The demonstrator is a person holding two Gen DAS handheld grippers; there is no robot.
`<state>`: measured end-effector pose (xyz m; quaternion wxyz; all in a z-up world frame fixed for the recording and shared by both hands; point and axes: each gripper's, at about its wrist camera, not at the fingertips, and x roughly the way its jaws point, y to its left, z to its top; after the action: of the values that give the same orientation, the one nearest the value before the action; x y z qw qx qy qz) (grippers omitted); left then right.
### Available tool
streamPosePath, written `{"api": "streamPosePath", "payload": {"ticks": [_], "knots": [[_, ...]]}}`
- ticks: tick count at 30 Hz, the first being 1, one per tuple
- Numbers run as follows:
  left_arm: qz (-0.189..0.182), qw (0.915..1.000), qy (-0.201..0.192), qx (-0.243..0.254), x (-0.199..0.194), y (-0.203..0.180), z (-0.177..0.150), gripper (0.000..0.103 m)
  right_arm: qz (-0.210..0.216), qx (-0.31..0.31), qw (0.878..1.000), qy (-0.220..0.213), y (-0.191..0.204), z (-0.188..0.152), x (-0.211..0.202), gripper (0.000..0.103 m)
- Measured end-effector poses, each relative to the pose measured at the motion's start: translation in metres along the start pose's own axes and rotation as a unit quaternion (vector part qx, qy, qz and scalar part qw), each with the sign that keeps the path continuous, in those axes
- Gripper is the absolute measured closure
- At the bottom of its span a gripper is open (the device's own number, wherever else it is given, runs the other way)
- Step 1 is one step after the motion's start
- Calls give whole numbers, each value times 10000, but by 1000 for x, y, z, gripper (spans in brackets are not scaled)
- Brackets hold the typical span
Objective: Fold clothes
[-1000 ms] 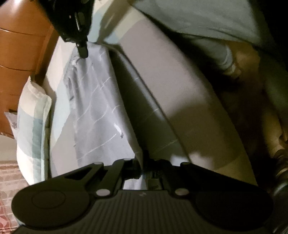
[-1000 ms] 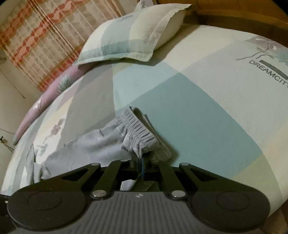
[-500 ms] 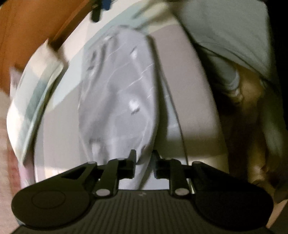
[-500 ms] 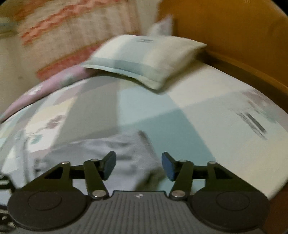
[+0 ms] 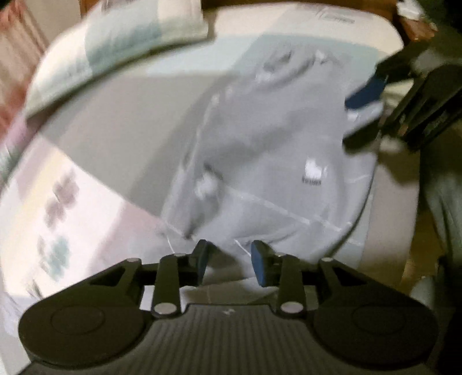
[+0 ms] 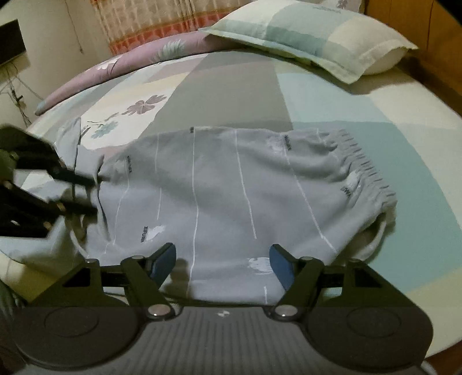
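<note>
Grey shorts [image 6: 231, 196] with thin white stripes and an elastic waistband on the right lie flat on the bed; they also show blurred in the left wrist view [image 5: 274, 161]. My right gripper [image 6: 222, 264] is open and empty, hovering over the shorts' near edge; it also shows in the left wrist view [image 5: 363, 115]. My left gripper [image 5: 228, 261] is open at the shorts' leg end; it also shows in the right wrist view [image 6: 86, 193], with its fingers apart.
The bed [image 6: 361, 121] has a patchwork sheet. A pillow [image 6: 311, 37] lies at its far right, also in the left wrist view [image 5: 115, 49]. A purple floral quilt [image 6: 121, 66] lies along the far edge. Curtains [image 6: 150, 17] hang behind.
Both grippers were shut on the shorts a second ago. Both have opened and let go. The shorts now lie spread flat and both grippers have pulled back.
</note>
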<state>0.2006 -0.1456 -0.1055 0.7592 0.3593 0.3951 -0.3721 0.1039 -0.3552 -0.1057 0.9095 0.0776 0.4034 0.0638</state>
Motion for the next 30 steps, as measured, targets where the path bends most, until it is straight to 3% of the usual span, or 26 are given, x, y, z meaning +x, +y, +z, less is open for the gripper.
{"api": "streamPosePath", "payload": {"ticks": [2,4,7,10,13,17,25,30], "knots": [[-156,9997,-147,-120,-7,8,3,69,49,-49,9998,-204,1,7,-4,22],[-299,9987,-312,-257,-15,16,7,68,67,-113,9991,-391,4,15,-1,7],[-393,9946,-736,-616,-27,38,19,50,172,-152,9997,-123,8,18,18,5],[-715,9860,-1019,-1105,-22,60,34,48,150,-303,9994,33,14,9,33,0],[-1164,9773,-913,-1515,-3,70,39,49,26,-800,9968,-69,26,-2,36,0],[-1616,9725,-771,-1488,15,62,37,48,11,-964,9951,-235,26,-11,33,0],[-1951,9649,-666,-1625,42,61,49,48,-122,-933,9947,-418,30,-16,35,0],[-2427,9389,-735,-2329,61,78,61,47,-130,-938,9946,-423,31,-16,35,0]]}}
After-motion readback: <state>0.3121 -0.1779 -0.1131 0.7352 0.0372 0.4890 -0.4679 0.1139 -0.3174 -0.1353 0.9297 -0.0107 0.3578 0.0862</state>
